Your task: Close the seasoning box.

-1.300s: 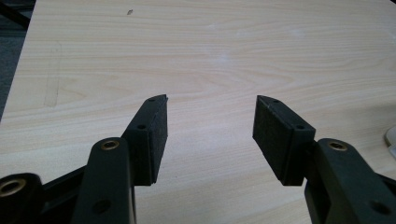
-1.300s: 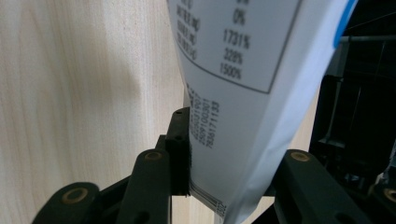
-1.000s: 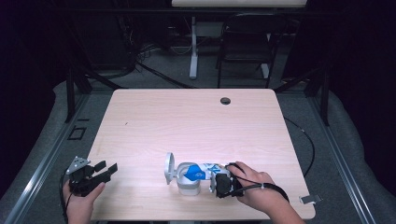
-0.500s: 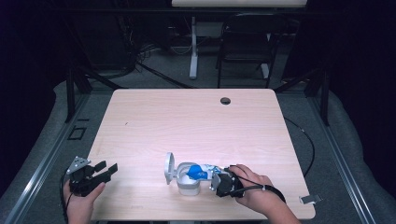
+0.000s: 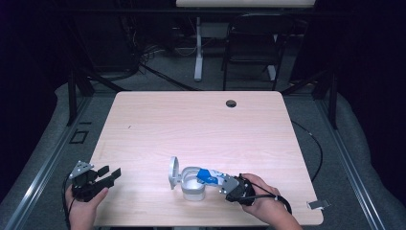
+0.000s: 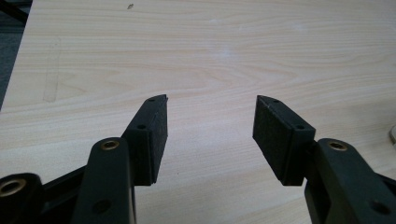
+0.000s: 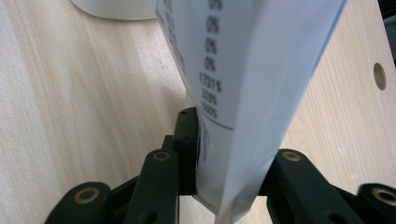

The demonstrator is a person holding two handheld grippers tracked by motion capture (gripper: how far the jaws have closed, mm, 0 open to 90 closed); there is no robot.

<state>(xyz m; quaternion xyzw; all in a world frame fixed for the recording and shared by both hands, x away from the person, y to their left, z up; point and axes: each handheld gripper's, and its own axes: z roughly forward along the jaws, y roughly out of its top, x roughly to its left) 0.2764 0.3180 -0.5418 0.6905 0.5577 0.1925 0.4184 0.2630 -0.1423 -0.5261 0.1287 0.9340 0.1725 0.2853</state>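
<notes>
The right gripper [image 5: 221, 181] has its jaws clamped on a blue-and-white packet [image 5: 207, 176], w/ the pads pressing both flat sides in the right gripper view [image 7: 233, 140]; the jaws have just been closing on it. The packet's far end sits over the open mouth of a grey-white container [image 5: 193, 186], whose round lid [image 5: 173, 171] stands flipped up on the side away from the right gripper. The container rests on the wooden table [image 5: 201, 124] near the front edge. The left gripper [image 5: 111, 173] is well apart from the container, at the table's front left corner; its jaws are spread w/ nothing between them, bare wood past the pads [image 6: 276, 135].
</notes>
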